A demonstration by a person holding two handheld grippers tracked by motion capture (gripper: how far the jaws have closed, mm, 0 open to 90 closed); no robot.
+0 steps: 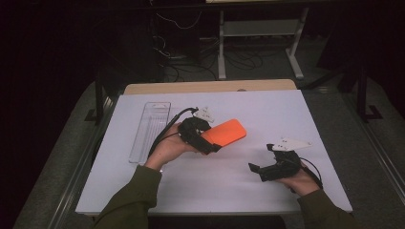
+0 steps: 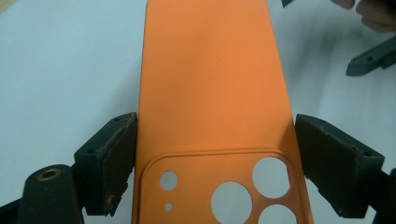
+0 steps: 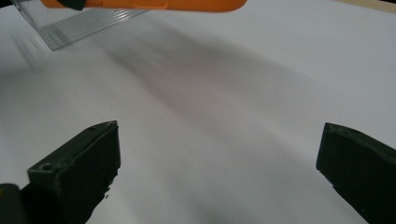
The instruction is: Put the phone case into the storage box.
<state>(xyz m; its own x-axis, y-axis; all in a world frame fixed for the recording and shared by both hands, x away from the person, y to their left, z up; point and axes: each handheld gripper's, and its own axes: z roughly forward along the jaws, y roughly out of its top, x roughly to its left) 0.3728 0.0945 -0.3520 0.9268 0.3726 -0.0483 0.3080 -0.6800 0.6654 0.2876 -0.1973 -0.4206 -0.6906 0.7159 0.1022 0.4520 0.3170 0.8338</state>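
Gripping pads (image 2: 112, 158) of the left gripper (image 2: 215, 163) press both long edges of an orange phone case (image 2: 212, 84), clamped near its camera-cutout end; the plain end extends toward 12 o'clock in the left gripper view. In the high view the left gripper (image 1: 206, 139) holds the case (image 1: 224, 133) above the white table (image 1: 239, 191), just left of centre, with the free end pointing to about 2 o'clock. Right gripper (image 1: 255, 169) rests low at 4 o'clock from the case, well apart from it, jaws spread wide with nothing between them. A clear plastic tray (image 1: 150, 131) lies at 9 o'clock from the case, near the table's left edge.

Risks, as judged: the case is thin and flexible, and the grip sits at one end only. Squeezing could bow the walls so it pops out; a quick swing could twist it between the pads and drop it onto the table.
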